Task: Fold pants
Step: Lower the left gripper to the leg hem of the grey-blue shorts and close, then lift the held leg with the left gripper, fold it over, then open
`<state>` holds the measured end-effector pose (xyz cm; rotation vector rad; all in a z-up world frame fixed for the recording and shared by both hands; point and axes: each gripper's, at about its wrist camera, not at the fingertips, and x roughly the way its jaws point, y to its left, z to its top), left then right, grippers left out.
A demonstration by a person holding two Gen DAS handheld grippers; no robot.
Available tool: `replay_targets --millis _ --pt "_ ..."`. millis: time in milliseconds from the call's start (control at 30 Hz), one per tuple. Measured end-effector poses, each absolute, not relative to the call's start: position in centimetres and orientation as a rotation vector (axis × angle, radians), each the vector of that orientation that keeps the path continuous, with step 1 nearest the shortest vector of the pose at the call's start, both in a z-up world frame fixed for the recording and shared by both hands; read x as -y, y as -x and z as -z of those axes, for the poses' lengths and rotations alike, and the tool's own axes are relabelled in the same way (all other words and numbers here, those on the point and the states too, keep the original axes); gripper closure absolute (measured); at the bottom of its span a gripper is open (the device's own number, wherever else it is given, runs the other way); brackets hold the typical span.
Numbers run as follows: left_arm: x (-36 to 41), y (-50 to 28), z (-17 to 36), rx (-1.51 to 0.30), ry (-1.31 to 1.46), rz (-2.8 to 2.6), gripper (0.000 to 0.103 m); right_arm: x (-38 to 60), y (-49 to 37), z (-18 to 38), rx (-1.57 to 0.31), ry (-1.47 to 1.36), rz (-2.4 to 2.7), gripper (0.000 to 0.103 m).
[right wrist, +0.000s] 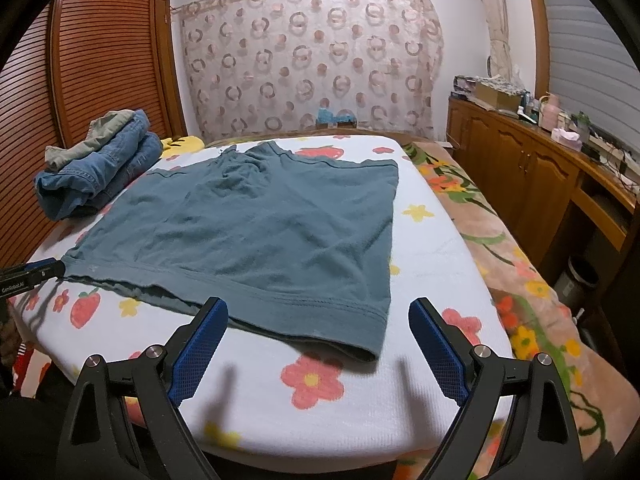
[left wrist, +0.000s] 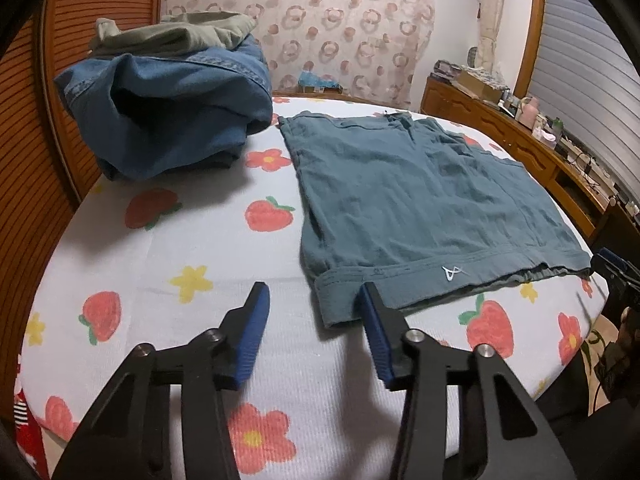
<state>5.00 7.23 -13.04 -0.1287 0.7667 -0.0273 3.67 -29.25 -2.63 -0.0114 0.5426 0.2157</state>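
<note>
Teal pants [left wrist: 420, 200] lie folded flat on a white pad with a flower print [left wrist: 160, 264]; they also show in the right wrist view [right wrist: 256, 232]. My left gripper [left wrist: 314, 292] is open at the near left corner of the pants, its right fingertip by the hem. It shows at the left edge of the right wrist view [right wrist: 40, 270]. My right gripper [right wrist: 318, 306] is open and empty, just above the pants' near right corner. It shows at the right edge of the left wrist view [left wrist: 616, 276].
A pile of folded blue jeans [left wrist: 172, 116] with an olive garment [left wrist: 180, 34] on top sits at the pad's far left. A floral blanket [right wrist: 500, 248] lies to the right of the pad. A wooden cabinet [right wrist: 532, 176] with clutter stands at the right.
</note>
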Motion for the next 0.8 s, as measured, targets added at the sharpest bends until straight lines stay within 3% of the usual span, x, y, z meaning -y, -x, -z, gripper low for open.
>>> replay_targets --millis 367,533,800 --pt "-6.5 -5.0 13.0 -0.775 0.111 0.074 0.076 30.1 -4.6 2.8 -0.553 -0.005 -0.205 0.01" --pt "-6.2 -4.9 12.6 -0.767 0.106 0.092 0.091 30.5 -4.6 2.9 -0.562 -0.016 -0.203 0.01" --pt "-5.1 -5.0 10.9 -0.74 0.079 0.131 0.095 30.7 -4.8 2.6 -0.566 -0.024 -0.204 0.01"
